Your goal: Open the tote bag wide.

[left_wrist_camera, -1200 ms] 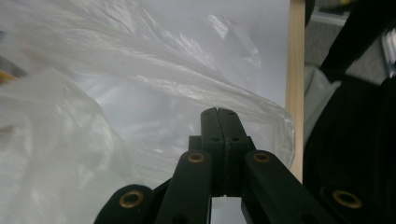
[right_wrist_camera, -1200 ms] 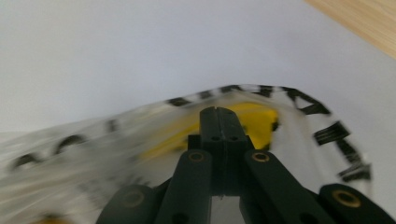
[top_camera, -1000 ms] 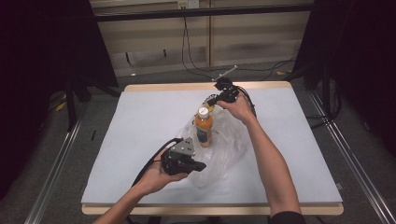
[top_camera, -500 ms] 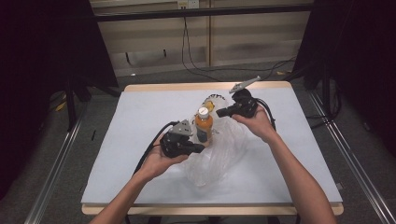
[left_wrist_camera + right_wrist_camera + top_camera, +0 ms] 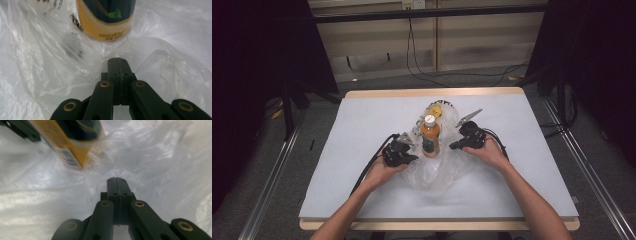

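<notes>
Orange bottle (image 5: 430,136) stands mid-frame inside a clear plastic bag (image 5: 439,170) on the tabletop (image 5: 362,125). Left hand-held gripper (image 5: 413,159) and right hand-held gripper (image 5: 453,146) flank it. Both are fully closed, gripping nothing.

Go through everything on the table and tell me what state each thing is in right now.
bottle: upright, white cap on, standing on the bag
plastic bag: clear, crumpled, spread flat around the bottle
left gripper: jaws shut, nothing between them, tips over the bag
right gripper: jaws shut, nothing held, beside the bottle
</notes>
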Tool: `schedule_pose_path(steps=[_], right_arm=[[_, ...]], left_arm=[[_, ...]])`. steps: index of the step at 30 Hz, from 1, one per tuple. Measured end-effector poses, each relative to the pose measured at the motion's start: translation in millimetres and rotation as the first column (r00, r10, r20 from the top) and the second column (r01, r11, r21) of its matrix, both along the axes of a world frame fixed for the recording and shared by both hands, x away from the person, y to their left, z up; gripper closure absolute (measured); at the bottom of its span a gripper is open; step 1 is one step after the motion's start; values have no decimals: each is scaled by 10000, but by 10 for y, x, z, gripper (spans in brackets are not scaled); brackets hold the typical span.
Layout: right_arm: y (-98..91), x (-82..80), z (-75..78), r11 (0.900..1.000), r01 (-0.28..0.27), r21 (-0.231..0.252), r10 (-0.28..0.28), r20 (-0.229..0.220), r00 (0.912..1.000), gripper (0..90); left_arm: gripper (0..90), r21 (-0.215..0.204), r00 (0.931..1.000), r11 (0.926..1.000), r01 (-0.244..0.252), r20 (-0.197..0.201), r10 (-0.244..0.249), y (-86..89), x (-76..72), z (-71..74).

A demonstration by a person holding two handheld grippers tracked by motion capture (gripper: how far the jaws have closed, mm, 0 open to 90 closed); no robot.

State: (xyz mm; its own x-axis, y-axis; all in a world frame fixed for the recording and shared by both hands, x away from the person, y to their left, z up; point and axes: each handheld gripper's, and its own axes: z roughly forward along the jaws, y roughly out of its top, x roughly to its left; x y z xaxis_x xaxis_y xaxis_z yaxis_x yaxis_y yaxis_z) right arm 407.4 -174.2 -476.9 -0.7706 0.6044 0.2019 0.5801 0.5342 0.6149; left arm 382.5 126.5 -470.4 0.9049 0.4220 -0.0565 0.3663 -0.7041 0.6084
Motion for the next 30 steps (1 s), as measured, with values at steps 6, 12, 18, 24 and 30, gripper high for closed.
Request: schedule_pose_path(steps=[6,12,18,24,30], right_arm=[[-213,6,5,9990,406,-161,-404,98,9991,900],[-469,-108,-32,9961,799,365,-795,-106,9968,900],[-604,-191,-15,9956,927,118,-927,-1,9957,900],[-568,-248,-23,9950,962,279,-965,97,9953,900],[-580,-293,17,9898,1199,771,-1223,275,9921,900]], left_arm=[[900,23,9999,9999,-136,-62,136,173,45,0],[900,-260,9992,9989,-378,-142,374,287,-1,-12],[900,-514,9977,9964,-674,-110,669,323,-58,-24],[900,-525,9988,9974,-491,-84,487,383,-49,-31],[900,-1276,9970,9890,-744,102,764,436,-61,-16]])
